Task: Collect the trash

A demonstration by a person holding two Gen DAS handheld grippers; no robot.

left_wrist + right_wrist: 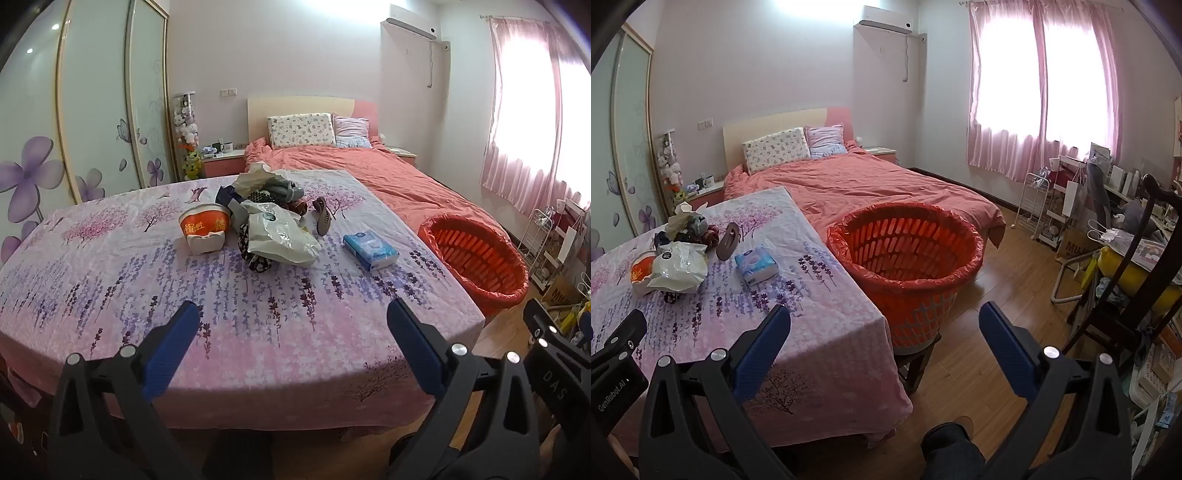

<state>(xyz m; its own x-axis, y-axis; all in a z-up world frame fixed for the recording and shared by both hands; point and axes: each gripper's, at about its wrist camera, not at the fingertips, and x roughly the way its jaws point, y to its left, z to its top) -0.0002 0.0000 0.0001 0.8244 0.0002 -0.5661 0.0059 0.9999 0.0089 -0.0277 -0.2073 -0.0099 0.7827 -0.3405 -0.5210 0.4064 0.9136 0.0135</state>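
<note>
A: Two grippers, both with jaws spread wide and nothing between them. The left gripper [293,325] hangs over the near edge of the table [258,369]; the right gripper [884,325] sits over that table's corner and the floor [979,369].

B: Where's the trash?

A: Mid-table, in a heap: a white bag [280,236] lying on a dark patterned thing, an orange-and-white bowl [205,230] just left of it, a blue tissue pack [370,250] apart to the right. Crumpled paper [255,181] lies at the far end.

B: And the basket?

A: Orange, lined, beside the table's right edge. The left view clips it [476,258]; the right view shows it whole [905,254], on a dark stand, plus a knee [951,448] and a cluttered desk [1126,236]. Beyond lies the bed [868,188].
</note>
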